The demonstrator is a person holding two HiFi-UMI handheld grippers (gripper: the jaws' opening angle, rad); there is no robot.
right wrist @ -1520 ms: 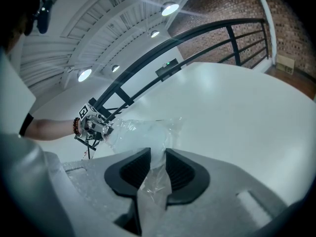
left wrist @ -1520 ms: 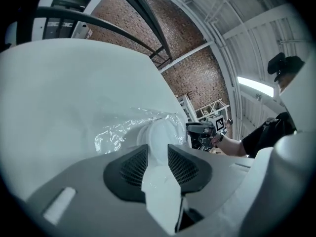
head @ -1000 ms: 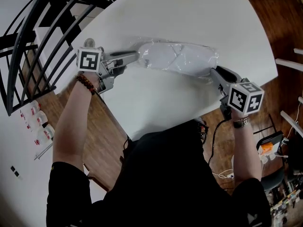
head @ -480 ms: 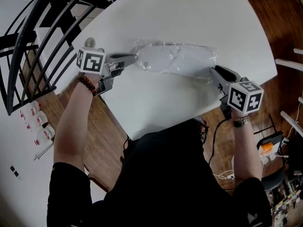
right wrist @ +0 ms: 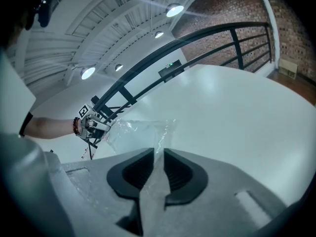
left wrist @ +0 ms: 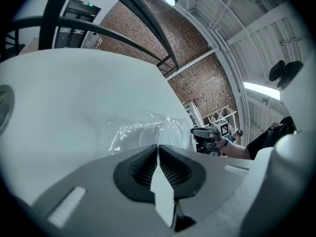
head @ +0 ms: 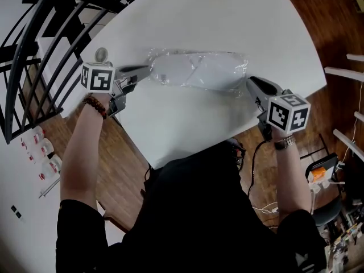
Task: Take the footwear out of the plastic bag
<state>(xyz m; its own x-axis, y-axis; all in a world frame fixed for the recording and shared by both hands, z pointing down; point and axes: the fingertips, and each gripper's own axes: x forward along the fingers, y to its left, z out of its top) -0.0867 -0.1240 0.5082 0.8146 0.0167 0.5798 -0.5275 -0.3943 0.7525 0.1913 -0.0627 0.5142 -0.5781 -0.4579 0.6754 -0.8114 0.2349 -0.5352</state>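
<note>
A clear plastic bag lies stretched across the white table, with pale white footwear showing through it. My left gripper holds the bag's left end. Its jaws have just closed, and in the left gripper view film sits pinched between them. My right gripper holds the right end. Its jaws have just been closing, and in the right gripper view a strip of the bag runs between the pads. Each gripper view shows the other gripper beyond the bag.
A black metal railing runs along the table's left side. A small round grey disc sits on the table near my left gripper. The table's curved near edge drops to a wooden floor.
The left gripper has shifted left with the bag's end in it, and the bag is now drawn out flatter between the two grippers. The right gripper has stayed in place.
</note>
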